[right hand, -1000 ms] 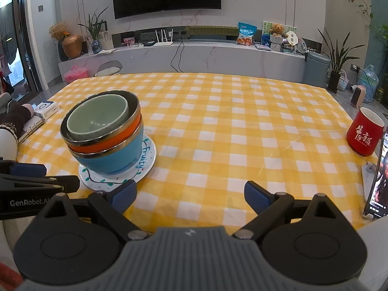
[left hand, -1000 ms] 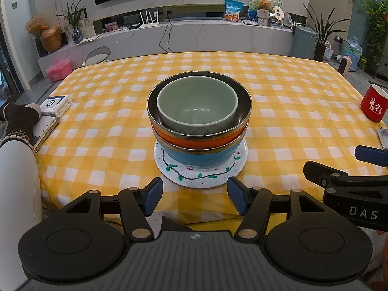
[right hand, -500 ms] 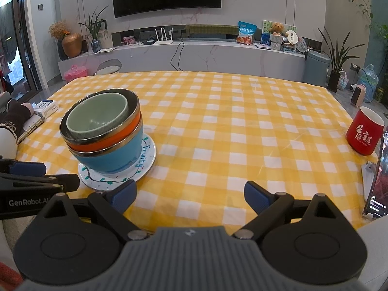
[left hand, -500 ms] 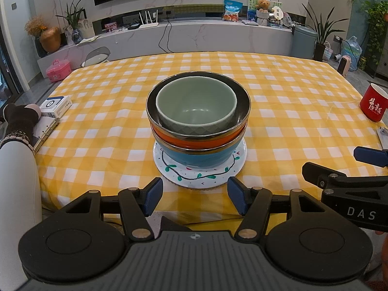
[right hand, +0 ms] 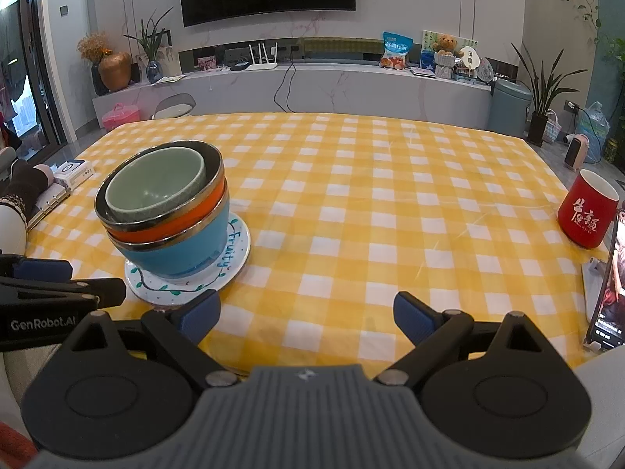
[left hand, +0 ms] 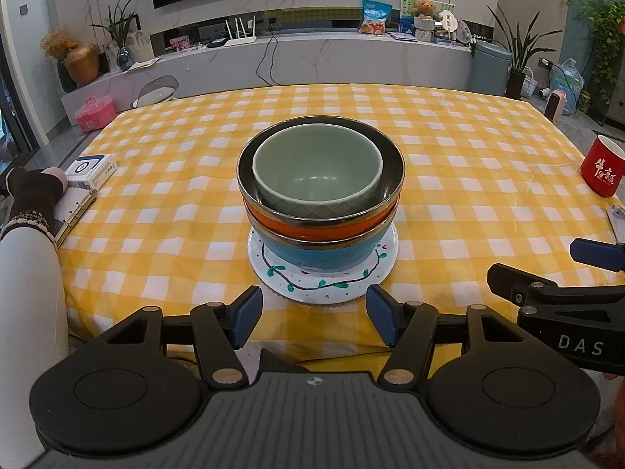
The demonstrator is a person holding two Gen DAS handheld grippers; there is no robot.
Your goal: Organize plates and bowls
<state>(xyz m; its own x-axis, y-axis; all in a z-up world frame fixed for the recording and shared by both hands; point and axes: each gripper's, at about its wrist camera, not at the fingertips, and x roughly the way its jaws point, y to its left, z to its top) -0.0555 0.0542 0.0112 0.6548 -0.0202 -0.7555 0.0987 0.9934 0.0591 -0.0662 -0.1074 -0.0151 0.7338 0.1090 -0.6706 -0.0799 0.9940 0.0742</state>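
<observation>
The stack sits near the front edge of the table [left hand: 468, 179], w/ yellow check cloth: a green bowl [left hand: 317, 168] nested in an orange bowl [left hand: 320, 224], that in a blue bowl [left hand: 318, 252], all on a white plate [left hand: 281, 273] w/ a painted vine border. Looks like the sorting is done or nearly so; nothing else to stack is in view, only a red mug [right hand: 588, 213] far right and a phone [right hand: 609, 285] propped at the right edge.

How to do this step well, prob. a retreat or a final nudge: keep both claws low and clear of the plate rim, since the stack is tall and top-heavy & a bump at the rim could tip it. If it needs centring, push the plate, not the bowls. The green bowl seems to sit a bit off-centre toward the back in the orange one, though fisheye may exaggerate that.

Pose: left claw [left hand: 312, 318] is level, aimed straight at the stack from just off the table edge, fingers spread to about plate width, holding nothing, not touching. Right claw [right hand: 306, 318] is beside it to the right, also level, spread wide & empty, pointing at bare cloth w/ the stack off to its left. A sleeve [left hand: 23, 293] shows at the left in the left view.
</observation>
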